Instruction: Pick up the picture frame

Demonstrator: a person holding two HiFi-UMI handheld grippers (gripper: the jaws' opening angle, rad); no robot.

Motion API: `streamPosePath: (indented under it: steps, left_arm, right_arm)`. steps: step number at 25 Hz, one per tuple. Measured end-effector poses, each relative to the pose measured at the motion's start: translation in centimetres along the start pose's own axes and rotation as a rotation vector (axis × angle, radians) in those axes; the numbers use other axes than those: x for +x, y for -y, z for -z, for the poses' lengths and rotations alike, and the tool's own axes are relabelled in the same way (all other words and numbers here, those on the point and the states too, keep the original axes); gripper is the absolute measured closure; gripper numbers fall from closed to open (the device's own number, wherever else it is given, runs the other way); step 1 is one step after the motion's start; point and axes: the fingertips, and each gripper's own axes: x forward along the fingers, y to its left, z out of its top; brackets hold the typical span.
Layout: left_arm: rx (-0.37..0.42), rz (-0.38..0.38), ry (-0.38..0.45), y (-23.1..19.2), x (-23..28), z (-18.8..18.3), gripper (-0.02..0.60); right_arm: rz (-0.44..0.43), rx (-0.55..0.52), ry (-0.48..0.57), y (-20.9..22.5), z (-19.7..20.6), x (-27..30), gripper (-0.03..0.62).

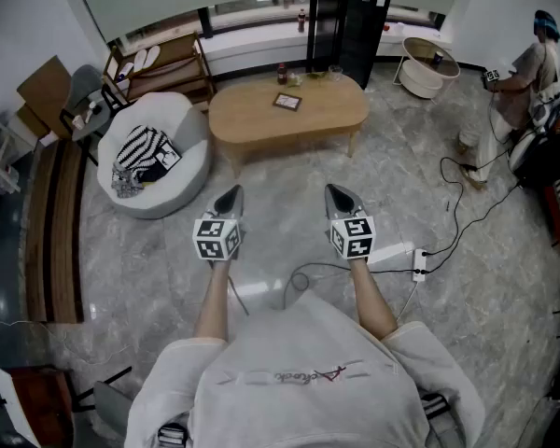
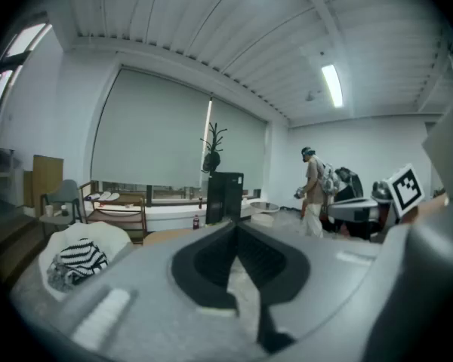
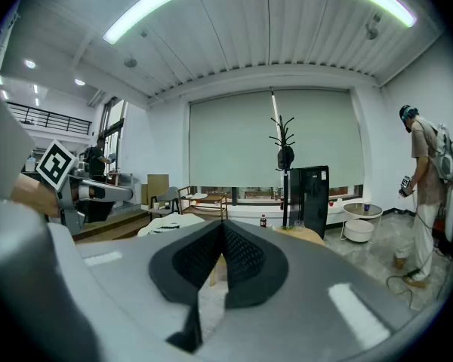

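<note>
Left gripper [image 1: 236,190], right gripper [image 1: 331,189], picture frame [image 1: 287,102] beyond

Both bare forearms reach forward side by side, the left gripper [image 1: 229,200] and the right gripper [image 1: 340,197] held level with each other and slightly apart, tips tilted a little downward, each with jaws closed together and empty.

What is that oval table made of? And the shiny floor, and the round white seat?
The oval table looks like light wood with a matte finish: an even tan top and matching legs. It could be veneer. The floor looks like polished stone or marble-look tile, with grey veins and glare. The round white seat seems to be soft fabric, but it is too small to be sure.
</note>
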Motion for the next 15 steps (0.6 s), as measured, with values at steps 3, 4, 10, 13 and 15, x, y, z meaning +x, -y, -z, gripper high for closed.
streamPosePath:
  steps: [3,4,10,13,15]
  left_arm:
    - [-0.002,0.000,-0.004,-0.31,-0.01,0.20,0.581]
    - [-0.002,-0.001,-0.003,-0.35,-0.07,0.25,0.581]
    - [-0.003,-0.005,-0.005,-0.12,-0.09,0.49,0.581]
    - [-0.002,-0.004,-0.006,0.22,-0.10,0.55,0.581]
    - [-0.002,-0.002,-0.006,0.33,-0.11,0.42,0.581]
  right_arm:
    - [0.000,-0.003,0.000,-0.19,-0.09,0.18,0.589]
    - [-0.002,-0.005,0.000,-0.29,-0.09,0.20,0.589]
    - [-0.012,-0.014,-0.005,-0.53,0.11,0.16,0.589]
    - [-0.012,-0.018,-0.001,-0.42,-0.10,-0.07,0.589]
    - [-0.010,-0.017,0.002,-0.33,-0.31,-0.14,0.589]
